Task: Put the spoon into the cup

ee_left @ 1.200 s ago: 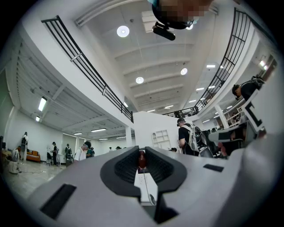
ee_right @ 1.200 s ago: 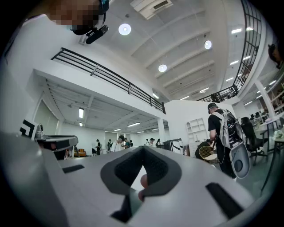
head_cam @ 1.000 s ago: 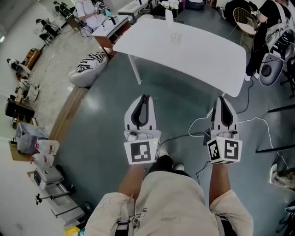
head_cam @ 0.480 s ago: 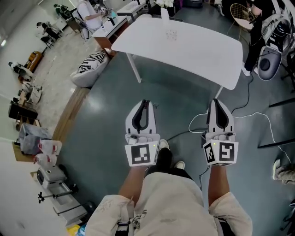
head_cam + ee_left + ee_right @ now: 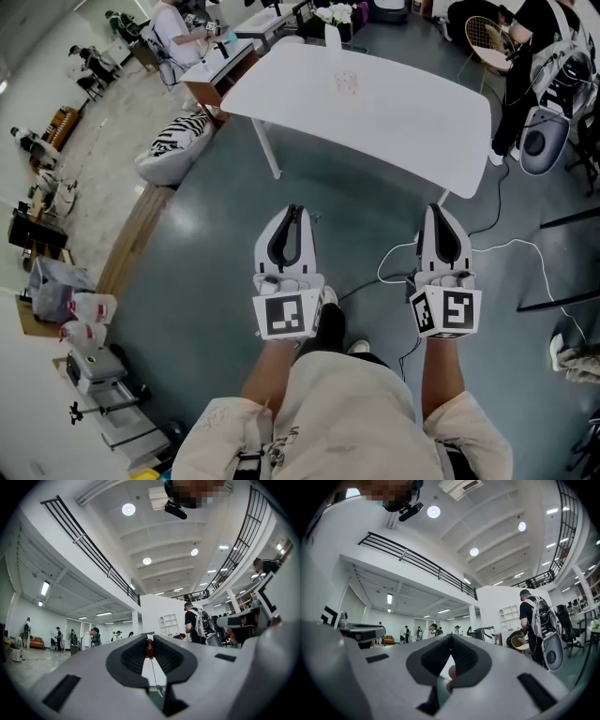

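White desk [image 5: 412,122] stands well ahead of me, a touch higher in the head view than a second ago. At its far edge I see a pale upright cup [image 5: 332,36], and near it a faint small thing, possibly the spoon [image 5: 347,82]. Left gripper [image 5: 292,208] and right gripper [image 5: 442,207] stay side by side, jaws closed on nothing, well short of the desk.

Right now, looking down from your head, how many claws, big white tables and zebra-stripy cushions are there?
Claws: 2, the left claw and the right claw
Big white table: 1
Zebra-striped cushion: 1
Total: 4
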`<state>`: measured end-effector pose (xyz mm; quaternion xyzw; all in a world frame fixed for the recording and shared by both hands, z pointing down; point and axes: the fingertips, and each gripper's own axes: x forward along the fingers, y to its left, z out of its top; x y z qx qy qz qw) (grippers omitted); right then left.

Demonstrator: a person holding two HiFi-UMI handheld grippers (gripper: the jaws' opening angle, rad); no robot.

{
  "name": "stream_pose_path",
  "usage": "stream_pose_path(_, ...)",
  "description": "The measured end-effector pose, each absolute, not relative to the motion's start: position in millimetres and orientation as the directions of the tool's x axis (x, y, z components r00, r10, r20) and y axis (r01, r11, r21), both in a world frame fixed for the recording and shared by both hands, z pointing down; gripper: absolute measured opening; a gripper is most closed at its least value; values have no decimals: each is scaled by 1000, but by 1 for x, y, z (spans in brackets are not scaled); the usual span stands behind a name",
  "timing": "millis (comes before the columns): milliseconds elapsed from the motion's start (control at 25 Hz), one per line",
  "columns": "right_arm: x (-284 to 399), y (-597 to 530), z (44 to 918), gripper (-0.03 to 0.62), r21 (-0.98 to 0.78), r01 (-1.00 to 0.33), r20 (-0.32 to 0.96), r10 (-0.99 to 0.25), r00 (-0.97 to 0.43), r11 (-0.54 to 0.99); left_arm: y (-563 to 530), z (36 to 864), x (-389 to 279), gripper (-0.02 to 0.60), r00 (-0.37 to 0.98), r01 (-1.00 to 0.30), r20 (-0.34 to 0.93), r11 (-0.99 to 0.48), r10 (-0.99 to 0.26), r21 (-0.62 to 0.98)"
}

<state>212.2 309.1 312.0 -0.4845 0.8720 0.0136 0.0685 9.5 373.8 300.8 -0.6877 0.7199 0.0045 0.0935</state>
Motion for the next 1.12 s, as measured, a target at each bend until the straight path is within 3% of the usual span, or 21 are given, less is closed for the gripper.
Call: stream_pose_path(1120,27,104,302,-12,10,-861,-67,-859,-508,509,164,301,-181,41,-15,-999,-154,20,-988,-32)
